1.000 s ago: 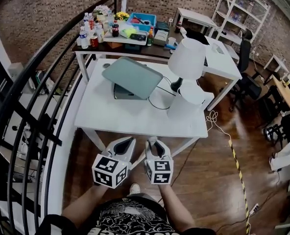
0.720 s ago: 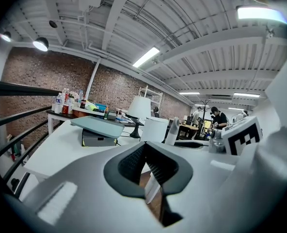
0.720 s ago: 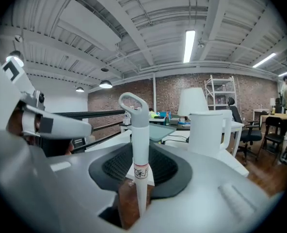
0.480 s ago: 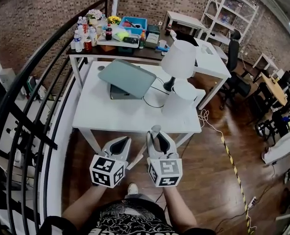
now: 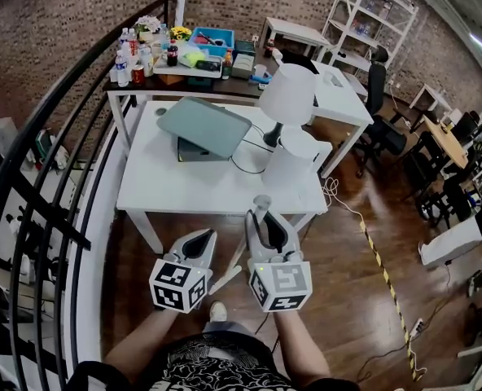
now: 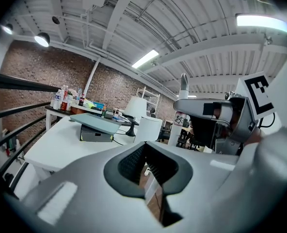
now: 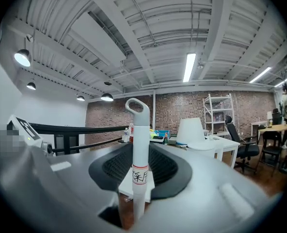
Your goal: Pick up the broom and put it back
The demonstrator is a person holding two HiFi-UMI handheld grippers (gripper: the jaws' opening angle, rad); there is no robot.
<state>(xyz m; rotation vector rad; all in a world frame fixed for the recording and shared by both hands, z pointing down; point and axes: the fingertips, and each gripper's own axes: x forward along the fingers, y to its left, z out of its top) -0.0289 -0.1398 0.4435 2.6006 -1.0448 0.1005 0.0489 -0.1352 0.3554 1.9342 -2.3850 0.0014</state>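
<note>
In the lower middle of the head view, the right claw (image 5: 264,218) is clamped on the white tubular broom handle (image 7: 138,147), whose loop end sticks out past the jaws. Just to its left, the left claw (image 5: 209,236) is closed together and empty. Beyond, at mid-frame, stands the white tabletop (image 5: 200,187) carrying a white lamp (image 5: 287,96).

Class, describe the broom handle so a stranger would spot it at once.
Find the white table. At its near edge, the right tool clamps a pale broom handle. Only it ends in a loop and bears a label.
</note>
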